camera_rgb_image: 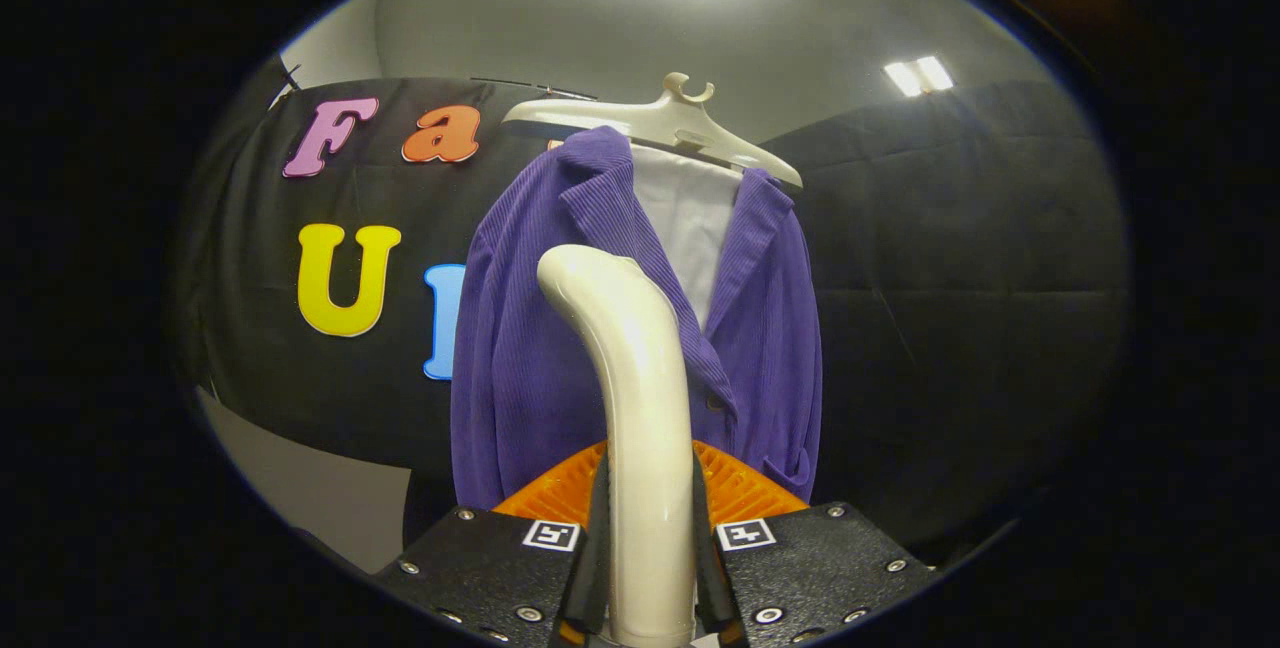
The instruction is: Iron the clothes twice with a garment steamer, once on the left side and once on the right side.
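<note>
A cream-white garment steamer [640,408] stands upright between my fingers, its curved head bending toward the clothes. My gripper [648,528] is shut on the steamer's handle, both fingers pressing its sides. Just beyond the steamer head hangs a purple corduroy jacket [530,348] over a white shirt [690,218], both on a cream plastic hanger [660,123]. The steamer head sits in front of the jacket's left front panel, near the lapel; I cannot tell whether it touches the cloth. The steamer hides the middle of the jacket.
Black cloth booth walls [950,278] stand behind and to the right of the jacket. A pale wall and ceiling lights [918,76] are above. A strip of light floor or panel [320,488] shows at the lower left.
</note>
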`<state>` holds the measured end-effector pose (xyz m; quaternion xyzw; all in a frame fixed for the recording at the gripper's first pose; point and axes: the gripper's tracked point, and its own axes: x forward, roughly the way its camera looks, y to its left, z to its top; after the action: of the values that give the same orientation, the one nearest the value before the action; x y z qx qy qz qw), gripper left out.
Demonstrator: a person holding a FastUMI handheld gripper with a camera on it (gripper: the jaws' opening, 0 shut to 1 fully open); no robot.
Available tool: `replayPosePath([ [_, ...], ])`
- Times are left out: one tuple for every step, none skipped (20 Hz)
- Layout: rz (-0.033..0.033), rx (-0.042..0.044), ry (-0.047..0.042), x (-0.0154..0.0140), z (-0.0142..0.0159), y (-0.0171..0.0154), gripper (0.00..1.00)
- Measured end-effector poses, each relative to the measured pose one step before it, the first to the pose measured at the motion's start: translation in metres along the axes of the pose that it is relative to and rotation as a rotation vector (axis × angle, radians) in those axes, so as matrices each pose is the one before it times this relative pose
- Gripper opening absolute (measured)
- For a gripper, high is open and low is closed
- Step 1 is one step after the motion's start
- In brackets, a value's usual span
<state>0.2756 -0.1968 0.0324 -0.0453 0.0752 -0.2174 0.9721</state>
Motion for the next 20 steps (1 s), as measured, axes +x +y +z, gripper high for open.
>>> replayPosePath([
  [0.00132, -0.00096, 0.01086, -0.00005, -0.00959, -0.00199, 0.35],
  [0.00307, -0.00239, 0.01116, -0.00027, -0.01026, -0.00159, 0.35],
  [0.00219, -0.00273, 0.01241, -0.00018, -0.01055, -0.00182, 0.35],
  [0.00422, -0.00148, 0.01494, -0.00135, -0.01117, -0.00162, 0.35],
  [0.00448, -0.00006, 0.01708, -0.00040, -0.01270, -0.00156, 0.35],
  [0.00671, 0.00176, 0.01924, -0.00161, -0.01324, -0.00142, 0.35],
  [0.01020, 0.00475, 0.02474, -0.00122, -0.01426, -0.00003, 0.36],
  [0.01115, 0.00053, 0.02187, -0.00233, -0.01332, 0.00038, 0.36],
  [0.00796, -0.00553, 0.01992, -0.00058, -0.01273, 0.00024, 0.36],
  [0.00575, -0.00898, 0.01890, -0.00177, -0.01336, 0.00014, 0.36],
  [0.00555, -0.01013, 0.01534, -0.00129, -0.01299, -0.00084, 0.36],
  [0.00523, -0.00884, 0.01596, -0.00158, -0.01254, -0.00076, 0.36],
  [0.00593, -0.00903, 0.02055, -0.00121, -0.01335, -0.00013, 0.36],
  [0.00452, -0.00554, 0.01869, -0.00032, -0.01285, 0.00051, 0.36],
  [0.00487, -0.00455, 0.01684, -0.00075, -0.01160, -0.00017, 0.36],
  [0.00308, -0.00239, 0.01572, -0.00173, -0.01169, -0.00022, 0.36],
  [0.00175, -0.00275, 0.01393, -0.00072, -0.01126, -0.00122, 0.36],
  [0.00452, -0.00401, 0.01766, -0.00108, -0.01262, -0.00001, 0.36],
  [0.00767, -0.00244, 0.02171, -0.00035, -0.01411, -0.00036, 0.36],
  [0.00820, -0.00354, 0.02020, -0.00172, -0.01254, 0.00093, 0.36],
])
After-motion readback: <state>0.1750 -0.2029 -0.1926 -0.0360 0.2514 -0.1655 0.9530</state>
